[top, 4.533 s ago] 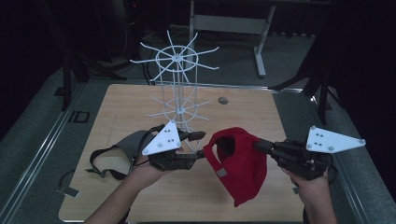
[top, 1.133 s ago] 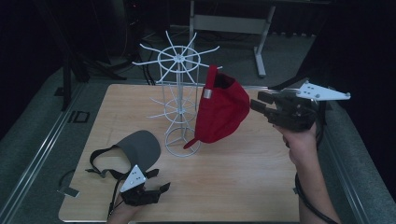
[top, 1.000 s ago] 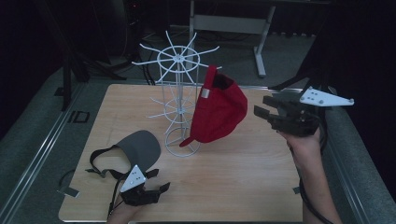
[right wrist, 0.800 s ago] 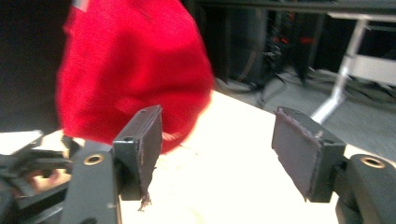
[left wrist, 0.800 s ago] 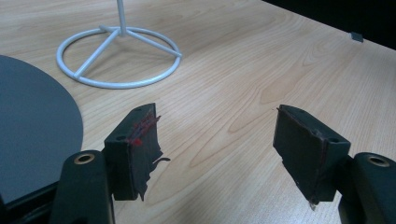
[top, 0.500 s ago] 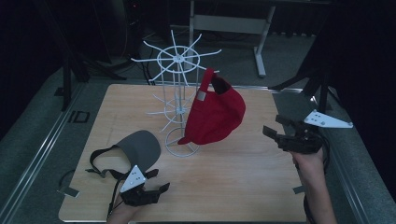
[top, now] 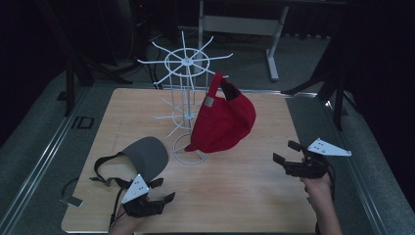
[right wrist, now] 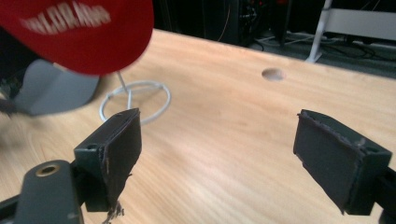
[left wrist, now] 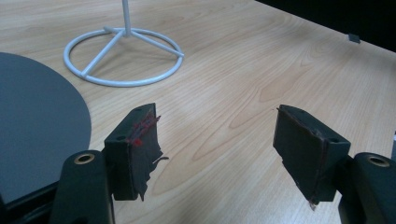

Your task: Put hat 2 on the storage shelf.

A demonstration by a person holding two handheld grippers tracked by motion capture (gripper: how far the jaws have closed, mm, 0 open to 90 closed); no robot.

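Right gripper [top: 286,157] stood wide, jaws just opened, empty; I judged the hung red cap [top: 226,121] soft, light, best pinched at its brim

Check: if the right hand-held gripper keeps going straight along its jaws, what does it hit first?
Probably the white rack's base ring, though depth is unclear. The right hand-held gripper points low across bare table; the hanging red cap sits above that line.
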